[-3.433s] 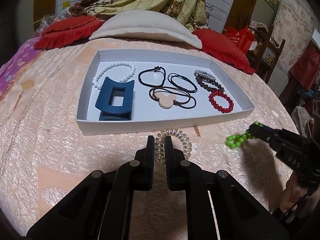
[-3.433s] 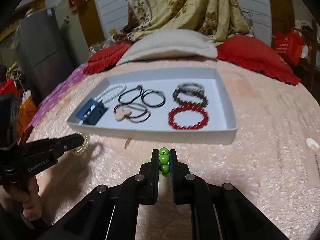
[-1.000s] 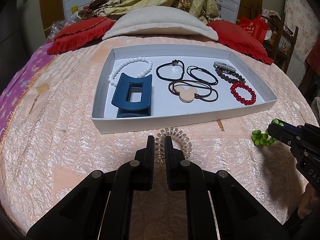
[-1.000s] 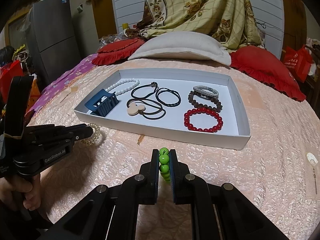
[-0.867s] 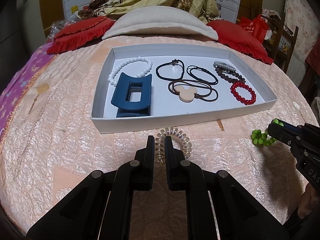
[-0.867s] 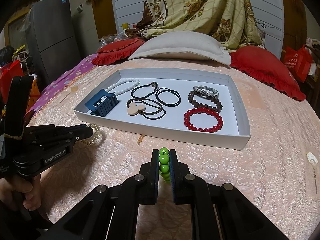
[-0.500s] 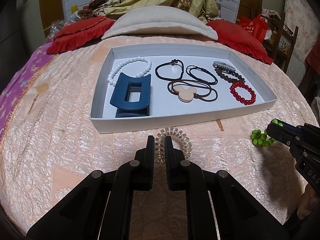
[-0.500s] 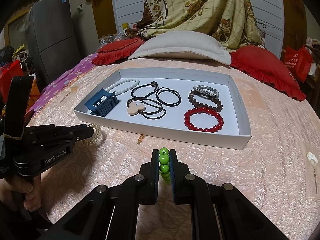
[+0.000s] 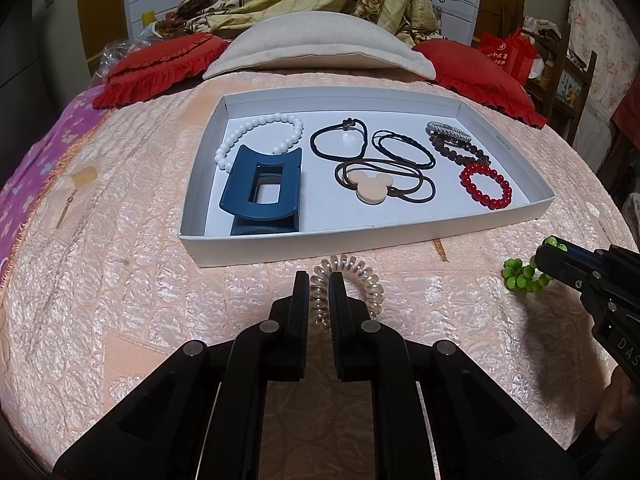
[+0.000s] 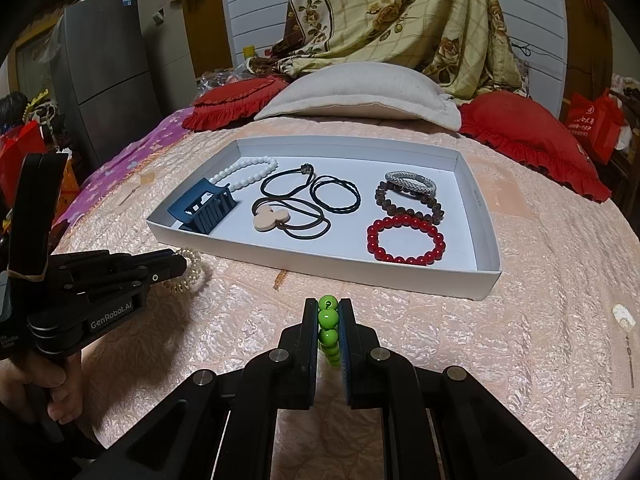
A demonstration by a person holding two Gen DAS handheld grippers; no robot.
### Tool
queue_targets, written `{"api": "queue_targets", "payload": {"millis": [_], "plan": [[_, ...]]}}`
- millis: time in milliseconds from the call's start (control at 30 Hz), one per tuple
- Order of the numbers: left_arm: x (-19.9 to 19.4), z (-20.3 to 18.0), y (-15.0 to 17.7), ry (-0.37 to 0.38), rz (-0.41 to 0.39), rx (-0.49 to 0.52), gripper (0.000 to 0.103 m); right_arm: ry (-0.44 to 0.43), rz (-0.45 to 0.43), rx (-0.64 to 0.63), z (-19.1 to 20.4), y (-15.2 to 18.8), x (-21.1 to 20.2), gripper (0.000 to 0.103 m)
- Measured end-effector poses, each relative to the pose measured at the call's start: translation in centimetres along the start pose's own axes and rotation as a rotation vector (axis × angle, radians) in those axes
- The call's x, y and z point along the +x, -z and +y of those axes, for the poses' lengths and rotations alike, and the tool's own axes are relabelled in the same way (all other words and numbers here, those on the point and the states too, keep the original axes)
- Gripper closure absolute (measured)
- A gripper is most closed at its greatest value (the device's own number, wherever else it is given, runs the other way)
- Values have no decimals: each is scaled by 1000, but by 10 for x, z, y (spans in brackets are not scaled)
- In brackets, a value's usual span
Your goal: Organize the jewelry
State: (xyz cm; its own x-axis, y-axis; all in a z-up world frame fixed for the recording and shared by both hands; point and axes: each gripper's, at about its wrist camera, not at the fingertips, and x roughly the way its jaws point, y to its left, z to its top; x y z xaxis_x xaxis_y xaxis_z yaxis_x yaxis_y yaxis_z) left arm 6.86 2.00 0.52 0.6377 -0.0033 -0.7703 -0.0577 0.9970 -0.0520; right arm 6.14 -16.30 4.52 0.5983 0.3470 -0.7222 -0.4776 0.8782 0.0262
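On a peach quilted bed, the left gripper (image 9: 320, 292) is clamping a clear spiral hair tie (image 9: 362, 282) just in front of a white tray (image 9: 360, 240), while the right gripper (image 10: 329, 322) is pinching a green bead bracelet (image 10: 328, 326) near the tray's front edge, where a blue claw clip (image 9: 262, 192) and red bead bracelet (image 9: 486, 186) are lying inside.

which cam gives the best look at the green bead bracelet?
Left wrist view: the green bead bracelet shows as a near-whole loop on the bedspread, one end pinched in the right claw. The right wrist view shows only a few beads between its own fingers.
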Motion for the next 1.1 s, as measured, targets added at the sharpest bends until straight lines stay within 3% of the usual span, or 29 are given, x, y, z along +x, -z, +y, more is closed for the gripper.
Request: {"api": "queue_targets", "payload": {"millis": [1100], "plan": [[2,-14,-7,-6,6,19,95,47,17,51,-10,-3,6,95]]}}
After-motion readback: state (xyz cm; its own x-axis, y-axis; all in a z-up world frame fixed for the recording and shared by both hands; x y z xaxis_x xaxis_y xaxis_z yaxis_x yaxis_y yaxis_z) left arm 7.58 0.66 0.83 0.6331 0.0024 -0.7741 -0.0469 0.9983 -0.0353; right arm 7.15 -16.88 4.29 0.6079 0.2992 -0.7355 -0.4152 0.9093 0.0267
